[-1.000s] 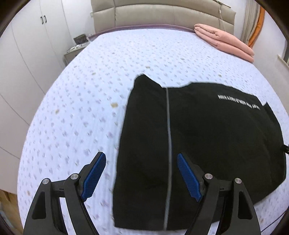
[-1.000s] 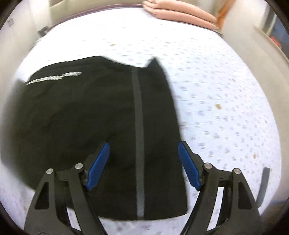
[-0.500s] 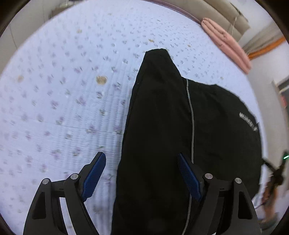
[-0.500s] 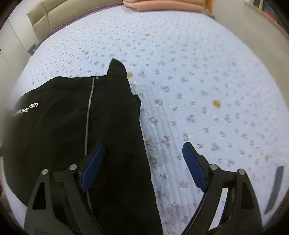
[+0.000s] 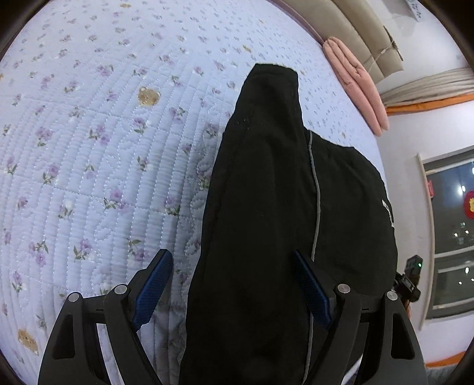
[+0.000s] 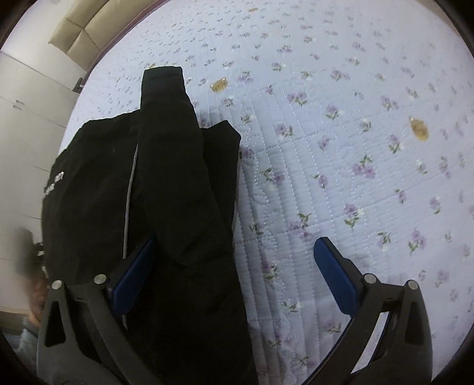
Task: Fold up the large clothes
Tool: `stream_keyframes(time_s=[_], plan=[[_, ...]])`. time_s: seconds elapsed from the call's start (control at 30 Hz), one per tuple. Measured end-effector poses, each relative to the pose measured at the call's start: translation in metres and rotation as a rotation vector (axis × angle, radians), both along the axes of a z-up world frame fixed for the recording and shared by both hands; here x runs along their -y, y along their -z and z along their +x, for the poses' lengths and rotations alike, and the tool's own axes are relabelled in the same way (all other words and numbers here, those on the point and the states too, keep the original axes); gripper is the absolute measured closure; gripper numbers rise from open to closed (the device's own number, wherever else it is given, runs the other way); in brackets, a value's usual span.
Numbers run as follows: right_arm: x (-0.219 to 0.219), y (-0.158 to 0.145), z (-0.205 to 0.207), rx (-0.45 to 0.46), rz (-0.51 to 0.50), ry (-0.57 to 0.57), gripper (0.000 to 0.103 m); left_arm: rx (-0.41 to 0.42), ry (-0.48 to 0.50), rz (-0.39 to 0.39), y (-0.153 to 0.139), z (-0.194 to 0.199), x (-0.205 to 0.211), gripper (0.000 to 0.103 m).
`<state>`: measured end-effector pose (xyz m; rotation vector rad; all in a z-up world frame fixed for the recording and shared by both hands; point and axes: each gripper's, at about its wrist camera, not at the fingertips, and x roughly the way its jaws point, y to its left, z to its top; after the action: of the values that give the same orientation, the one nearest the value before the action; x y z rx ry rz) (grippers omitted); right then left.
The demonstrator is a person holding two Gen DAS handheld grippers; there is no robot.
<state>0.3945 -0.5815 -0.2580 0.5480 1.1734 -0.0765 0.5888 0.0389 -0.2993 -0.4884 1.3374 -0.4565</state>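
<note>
A black garment (image 5: 266, 207) with a thin grey stripe and white lettering lies partly folded on a bed. In the left wrist view my left gripper (image 5: 234, 288) is open, low over the garment's near edge, its blue pads either side of the cloth. In the right wrist view the same garment (image 6: 166, 192) fills the left half. My right gripper (image 6: 237, 274) is open; its left pad sits over the black cloth, its right pad over the bedspread.
The bed has a pale blue quilted spread with purple flowers (image 5: 103, 148). Folded pink bedding (image 5: 358, 86) lies by a beige headboard (image 5: 355, 26). White wardrobes (image 6: 26, 112) stand at one side, a dark window (image 5: 450, 222) at the other.
Both grippers have dropped closer to the garment and turned toward its opposite side edges. The jaws stay open and the garment lies as before.
</note>
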Motion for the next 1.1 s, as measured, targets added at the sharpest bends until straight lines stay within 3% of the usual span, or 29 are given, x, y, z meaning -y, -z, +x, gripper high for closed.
stream_keyframes(time_s=[0.13,0.4,0.47,0.53,0.7,0.8,0.87,0.93,1.1], plan=[[0.001,-0.008,-0.012,0.033,0.146,-0.014,0.0,-0.021,0.038,-0.046,0.004,-0.003,-0.013,0.019],[-0.003,0.001,-0.008,0.055,0.172,-0.034,0.001,-0.047,0.018,-0.141,0.016,-0.008,-0.016,0.019],[-0.005,0.0,-0.009,0.073,0.205,-0.052,0.019,-0.048,0.03,-0.16,0.015,-0.011,-0.013,0.019],[-0.003,0.008,-0.01,0.1,0.328,-0.064,0.039,-0.069,0.042,-0.211,0.017,-0.016,-0.008,0.023],[0.003,0.029,-0.005,0.126,0.471,-0.037,0.039,-0.062,0.062,-0.187,0.02,-0.022,0.008,0.027],[0.002,0.029,-0.002,0.13,0.485,-0.048,0.04,-0.025,0.046,-0.166,0.012,-0.031,0.009,0.046],[-0.005,0.022,-0.003,0.157,0.469,-0.068,0.059,0.023,0.027,-0.161,-0.002,-0.04,0.009,0.062],[-0.008,0.013,-0.009,0.187,0.458,-0.059,0.07,0.064,0.015,-0.172,-0.013,-0.051,0.004,0.068],[-0.019,-0.022,-0.03,0.275,0.415,-0.045,0.08,0.178,0.027,-0.245,-0.059,-0.081,-0.002,0.074]])
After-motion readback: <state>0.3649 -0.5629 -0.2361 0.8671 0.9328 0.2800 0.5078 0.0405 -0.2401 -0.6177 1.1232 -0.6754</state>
